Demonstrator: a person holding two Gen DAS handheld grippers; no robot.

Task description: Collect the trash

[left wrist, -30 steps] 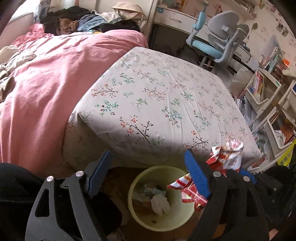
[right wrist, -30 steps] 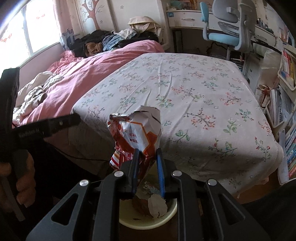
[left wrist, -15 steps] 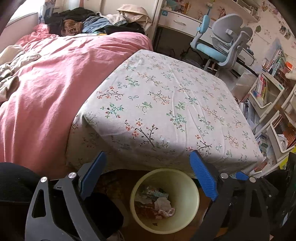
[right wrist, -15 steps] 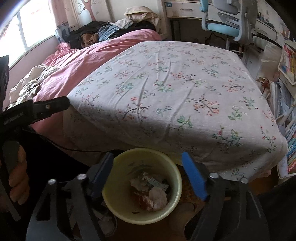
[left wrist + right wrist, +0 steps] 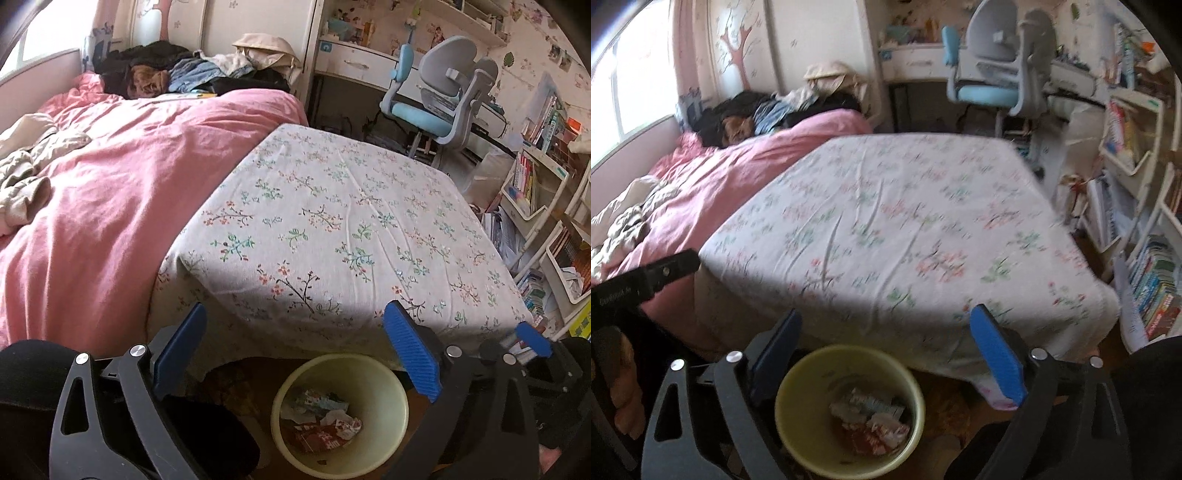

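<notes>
Your left gripper [image 5: 295, 354] and right gripper [image 5: 890, 354] have just been opening; both hang empty. The round pale-yellow plastic bin [image 5: 388, 435], holding crumpled red-and-white wrappers [image 5: 321, 424], sits directly below both. No trash shows on the floral-clothed surface [image 5: 332, 221].

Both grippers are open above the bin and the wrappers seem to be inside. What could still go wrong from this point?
1. The yellow bin stands tight against the hanging edge of the floral sheet; lifting either gripper carelessly could snag the cloth.
2. The left gripper and right gripper, whose jaws have just been opening, hang close together over the bin and could knock each other or tip it.
3. The crumpled wrappers sit loose, so a tipped bin would spill them.
</notes>
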